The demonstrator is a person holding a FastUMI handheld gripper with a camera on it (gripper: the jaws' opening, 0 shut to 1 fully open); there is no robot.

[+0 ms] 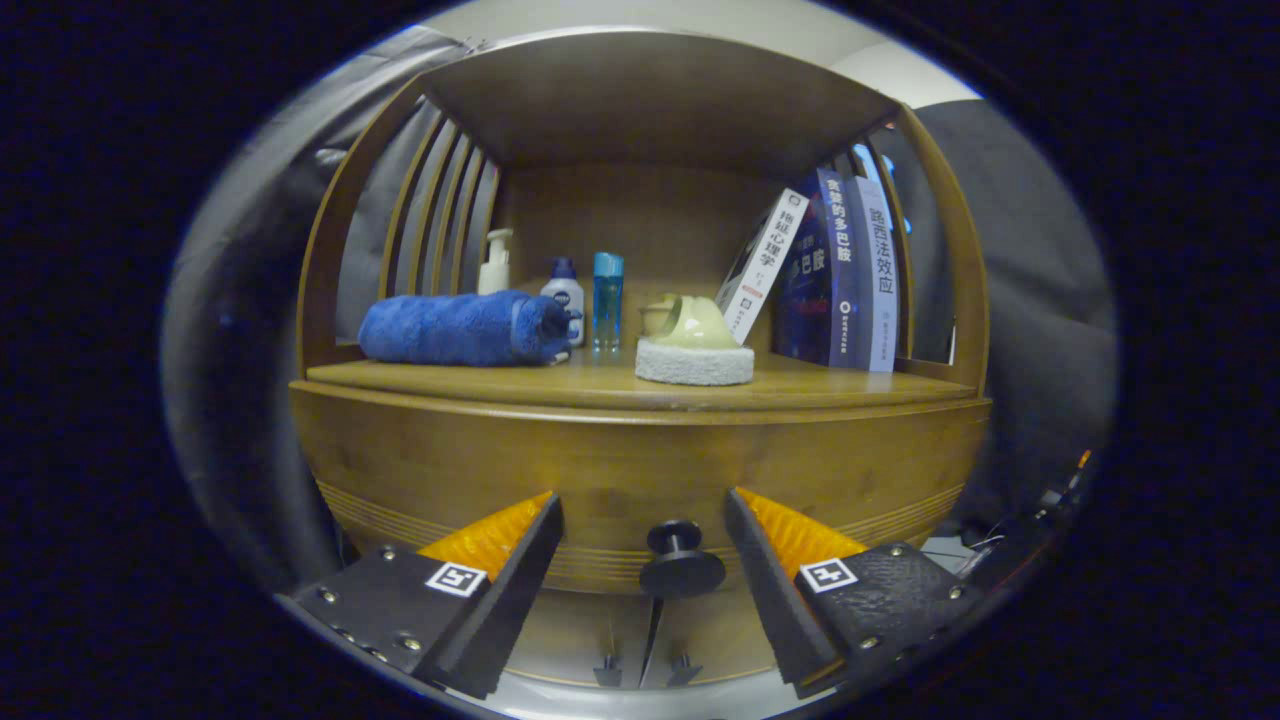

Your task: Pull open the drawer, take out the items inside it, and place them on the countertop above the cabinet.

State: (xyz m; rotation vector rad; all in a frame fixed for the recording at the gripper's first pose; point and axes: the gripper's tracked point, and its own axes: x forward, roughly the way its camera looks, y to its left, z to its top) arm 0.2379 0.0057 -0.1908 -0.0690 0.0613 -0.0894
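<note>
Gripper fingers were apart, flanking the drawer knob; rigid small knob, likely slippery, pinch its stem.

Wooden countertop carries a rolled blue towel, three bottles, sponge — leaning books.

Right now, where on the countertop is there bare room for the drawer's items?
Bare wood runs along the countertop front edge, widest between the blue towel and sponge. Bottles and books crowd the back. The hand-held gripper is open.
</note>
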